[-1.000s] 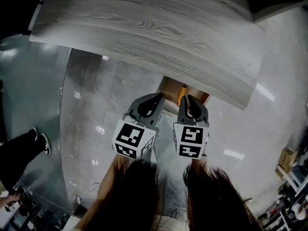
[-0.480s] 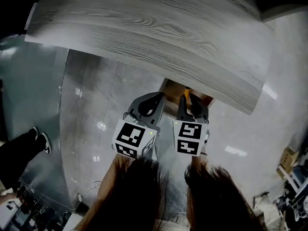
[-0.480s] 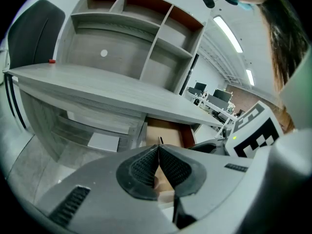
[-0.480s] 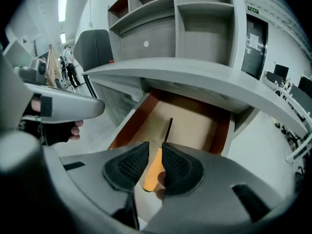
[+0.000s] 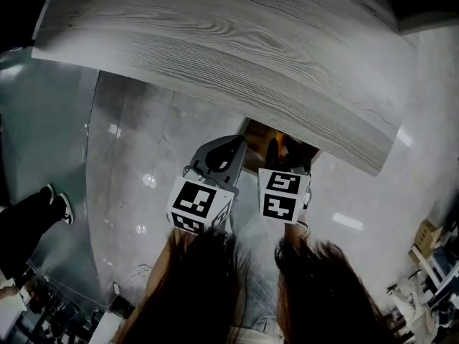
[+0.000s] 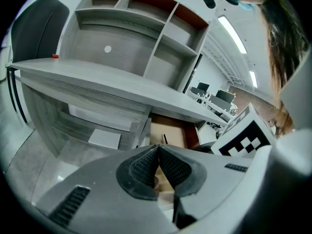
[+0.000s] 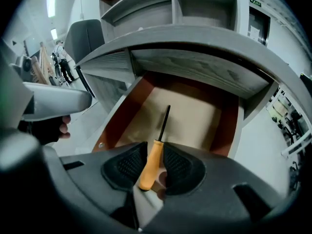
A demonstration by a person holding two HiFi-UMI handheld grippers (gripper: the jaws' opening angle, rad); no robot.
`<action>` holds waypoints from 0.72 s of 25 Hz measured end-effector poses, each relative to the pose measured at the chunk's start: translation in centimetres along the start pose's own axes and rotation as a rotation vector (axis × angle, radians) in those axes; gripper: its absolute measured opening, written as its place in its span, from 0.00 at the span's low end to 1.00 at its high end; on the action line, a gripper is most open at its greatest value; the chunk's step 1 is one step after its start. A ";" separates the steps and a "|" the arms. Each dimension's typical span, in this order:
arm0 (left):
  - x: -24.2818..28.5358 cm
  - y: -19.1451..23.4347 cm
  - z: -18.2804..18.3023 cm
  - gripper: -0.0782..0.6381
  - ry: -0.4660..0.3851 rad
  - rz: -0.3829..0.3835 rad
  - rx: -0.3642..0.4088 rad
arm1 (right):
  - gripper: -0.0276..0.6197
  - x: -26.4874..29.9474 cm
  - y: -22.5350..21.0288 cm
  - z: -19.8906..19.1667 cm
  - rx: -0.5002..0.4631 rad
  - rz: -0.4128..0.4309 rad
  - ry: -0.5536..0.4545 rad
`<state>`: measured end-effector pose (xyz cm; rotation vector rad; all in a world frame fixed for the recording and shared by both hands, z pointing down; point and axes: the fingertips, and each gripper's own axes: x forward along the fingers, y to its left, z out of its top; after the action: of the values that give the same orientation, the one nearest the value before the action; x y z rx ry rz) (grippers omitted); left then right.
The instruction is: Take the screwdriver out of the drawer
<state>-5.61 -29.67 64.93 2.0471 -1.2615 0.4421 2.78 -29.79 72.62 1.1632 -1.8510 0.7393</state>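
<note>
The screwdriver [image 7: 152, 162] has an orange handle and a thin black shaft that points into the open drawer [image 7: 204, 113] under the desk. My right gripper [image 7: 153, 150] is shut on the orange handle at the drawer's front. Whether the tool rests on the drawer floor I cannot tell. In the head view the right gripper [image 5: 288, 155] reaches into the drawer [image 5: 258, 131], and most of the screwdriver is hidden there. My left gripper [image 5: 221, 160] hovers just left of the drawer; its pads [image 6: 146, 167] touch, shut on nothing. The drawer [image 6: 171, 131] lies ahead of it.
The grey wood desk top [image 5: 237, 41] overhangs the drawer, with shelves [image 6: 146, 23] above it. A dark chair [image 7: 87, 35] stands to the left. A bystander's legs [image 5: 32, 217] are at the far left on the glossy floor [image 5: 136, 156].
The right gripper has shifted a little closer to the drawer and its marker cube has tipped up. The left gripper has stayed where it was.
</note>
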 end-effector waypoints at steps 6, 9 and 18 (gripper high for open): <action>0.5 0.2 0.0 0.13 -0.008 0.011 -0.017 | 0.19 0.7 -0.2 -0.4 0.052 0.016 0.034; 0.7 0.2 -0.1 0.13 -0.011 0.016 -0.024 | 0.20 1.1 -0.3 -0.7 0.056 0.014 0.049; 1.1 0.8 -0.3 0.13 -0.012 0.047 -0.042 | 0.21 2.4 -0.5 -1.4 0.076 0.002 0.096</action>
<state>-5.79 -30.38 66.09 1.9910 -1.3177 0.4223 3.11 -29.98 75.41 1.1539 -1.7582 0.8586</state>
